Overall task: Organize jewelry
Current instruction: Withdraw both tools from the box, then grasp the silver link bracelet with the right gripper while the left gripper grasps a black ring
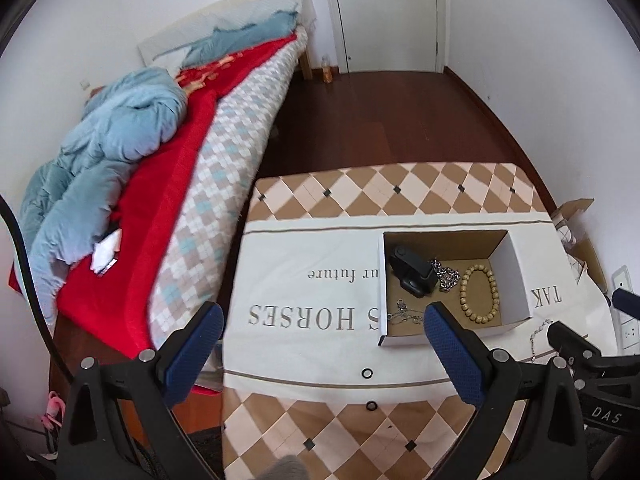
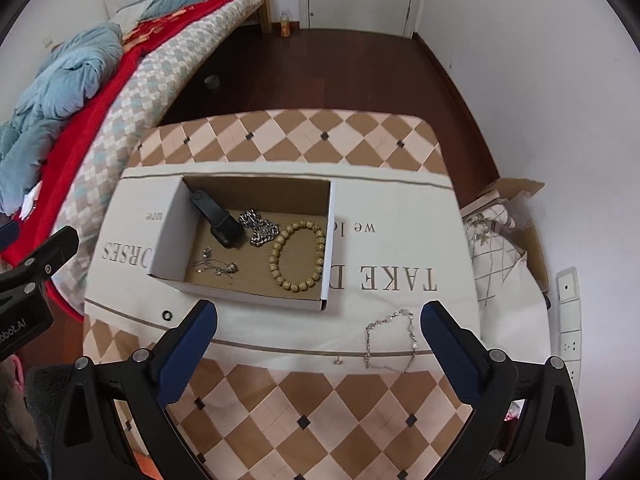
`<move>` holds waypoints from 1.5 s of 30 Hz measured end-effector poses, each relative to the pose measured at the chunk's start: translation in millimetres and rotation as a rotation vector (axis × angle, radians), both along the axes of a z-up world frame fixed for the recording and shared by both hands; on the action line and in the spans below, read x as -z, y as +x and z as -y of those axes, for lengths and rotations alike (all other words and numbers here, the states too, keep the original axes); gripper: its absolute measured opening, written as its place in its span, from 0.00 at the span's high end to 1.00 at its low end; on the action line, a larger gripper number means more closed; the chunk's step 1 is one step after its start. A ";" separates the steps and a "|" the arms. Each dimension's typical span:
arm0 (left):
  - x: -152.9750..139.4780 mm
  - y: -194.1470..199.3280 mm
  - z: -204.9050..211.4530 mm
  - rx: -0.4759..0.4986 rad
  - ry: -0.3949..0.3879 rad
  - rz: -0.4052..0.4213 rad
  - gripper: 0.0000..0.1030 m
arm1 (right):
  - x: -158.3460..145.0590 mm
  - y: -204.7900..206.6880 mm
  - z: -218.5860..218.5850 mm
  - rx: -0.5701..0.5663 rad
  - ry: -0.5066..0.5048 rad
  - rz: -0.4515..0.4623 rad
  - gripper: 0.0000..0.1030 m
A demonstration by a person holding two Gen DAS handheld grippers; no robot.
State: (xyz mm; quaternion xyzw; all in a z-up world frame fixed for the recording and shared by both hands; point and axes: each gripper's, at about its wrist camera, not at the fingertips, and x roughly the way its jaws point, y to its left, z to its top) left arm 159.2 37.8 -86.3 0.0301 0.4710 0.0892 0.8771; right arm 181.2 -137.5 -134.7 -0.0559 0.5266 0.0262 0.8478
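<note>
Both the left gripper (image 1: 324, 332) and the right gripper (image 2: 318, 330) are wide open and holding nothing, and the thin silver bracelet (image 2: 390, 340) lies on the cloth (image 2: 400, 248) just outside the box (image 2: 330, 240), so it might slip from a pinch.

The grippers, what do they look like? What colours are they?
Both look alike. The left gripper and right gripper have black plastic frames shaped like big clamps, with silver rivets at the joints. The fingers wear dark blue bumpy pads. White letters are printed on the black bodies, only partly readable. A black cable curves beside the left one.
</note>
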 end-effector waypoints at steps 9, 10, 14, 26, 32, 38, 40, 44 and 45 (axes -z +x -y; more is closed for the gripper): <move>-42.8 -34.3 1.6 0.020 -0.020 0.076 0.00 | -58.6 -35.5 -3.0 -0.006 -0.003 0.121 0.00; -49.2 -38.8 2.3 0.023 -0.024 0.088 0.00 | -64.8 -39.9 -3.4 -0.006 -0.005 0.136 0.00; -67.2 -51.5 3.1 0.024 -0.023 0.121 0.00 | -85.2 -54.9 -3.4 -0.004 0.002 0.178 0.00; -79.1 -73.9 -4.5 -0.053 -0.017 0.191 0.00 | -112.0 -89.2 23.6 0.013 0.205 0.244 0.00; -21.0 -64.1 -22.6 -0.139 0.030 0.088 0.00 | -63.0 -81.9 90.4 0.177 0.137 0.198 0.39; 36.0 -53.6 -35.2 -0.194 0.048 -0.021 0.00 | 40.8 -55.2 141.6 0.255 0.165 -0.007 0.53; 52.9 -50.5 -36.4 -0.197 0.054 -0.060 0.00 | 74.3 -48.5 147.9 0.273 0.158 -0.063 0.53; 80.4 -47.0 -38.5 -0.201 0.080 -0.120 0.00 | 121.5 -34.4 148.6 0.277 0.133 -0.111 0.53; 84.9 -46.7 -39.3 -0.203 0.083 -0.129 0.00 | 127.2 -31.4 146.9 0.282 0.123 -0.110 0.53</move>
